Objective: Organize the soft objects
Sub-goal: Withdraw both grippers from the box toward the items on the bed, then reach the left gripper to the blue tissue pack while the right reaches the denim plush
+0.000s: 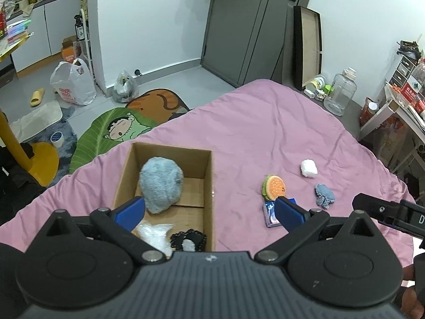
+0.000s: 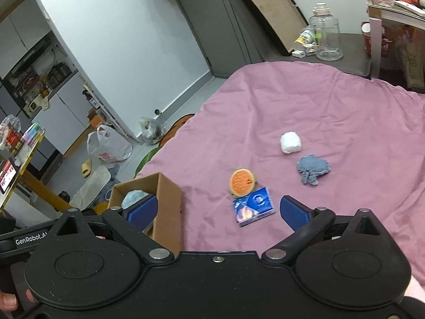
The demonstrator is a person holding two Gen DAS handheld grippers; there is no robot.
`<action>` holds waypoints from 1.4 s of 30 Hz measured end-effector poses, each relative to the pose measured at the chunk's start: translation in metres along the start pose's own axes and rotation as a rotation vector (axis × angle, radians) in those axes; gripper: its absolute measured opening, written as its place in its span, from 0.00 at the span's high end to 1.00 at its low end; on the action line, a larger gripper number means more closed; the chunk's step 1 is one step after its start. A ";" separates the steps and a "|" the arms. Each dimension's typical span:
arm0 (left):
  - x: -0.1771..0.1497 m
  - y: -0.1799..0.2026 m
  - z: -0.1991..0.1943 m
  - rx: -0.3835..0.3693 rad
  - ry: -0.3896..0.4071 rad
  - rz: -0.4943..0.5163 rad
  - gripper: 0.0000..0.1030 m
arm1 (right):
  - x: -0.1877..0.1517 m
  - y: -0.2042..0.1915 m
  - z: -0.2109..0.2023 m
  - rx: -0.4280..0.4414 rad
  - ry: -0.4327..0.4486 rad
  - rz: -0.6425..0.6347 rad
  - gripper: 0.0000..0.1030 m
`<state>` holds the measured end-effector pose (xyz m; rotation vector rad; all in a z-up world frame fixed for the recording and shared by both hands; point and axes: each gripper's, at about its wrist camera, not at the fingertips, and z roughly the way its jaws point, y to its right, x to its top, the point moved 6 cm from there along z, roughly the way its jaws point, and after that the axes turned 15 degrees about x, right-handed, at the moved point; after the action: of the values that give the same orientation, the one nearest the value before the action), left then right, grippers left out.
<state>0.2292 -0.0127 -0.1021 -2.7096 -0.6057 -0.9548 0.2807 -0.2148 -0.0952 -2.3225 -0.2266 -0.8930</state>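
Observation:
An open cardboard box sits on the pink bedsheet. It holds a blue-grey fluffy plush, a white fluffy piece and a black lacy item. My left gripper hangs open over the box's right wall, holding nothing. To the right on the sheet lie a burger plush, a blue packet, a white soft ball and a blue knitted piece. My right gripper is open and empty, with the blue packet just ahead between its fingers' lines.
The bed's edge drops to a grey floor with a leaf-shaped mat, plastic bags and a yellow stand. A clear water jug and a cluttered shelf stand past the far corner.

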 end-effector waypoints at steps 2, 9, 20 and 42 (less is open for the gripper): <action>0.000 0.007 0.002 -0.004 -0.002 0.007 0.00 | 0.001 0.008 -0.002 -0.007 0.004 0.008 0.02; -0.001 0.035 0.009 -0.014 -0.005 0.040 0.00 | 0.006 0.038 -0.004 -0.032 0.013 0.047 0.02; -0.006 0.069 0.036 -0.002 -0.036 0.070 0.01 | 0.014 0.079 0.010 -0.078 0.008 0.094 0.02; -0.026 0.142 0.114 -0.010 -0.141 0.116 0.03 | 0.003 0.160 0.067 -0.071 -0.014 0.265 0.06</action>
<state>0.3366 -0.1112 -0.2149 -2.8029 -0.4632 -0.7463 0.3778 -0.2989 -0.2116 -2.3544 0.1074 -0.7629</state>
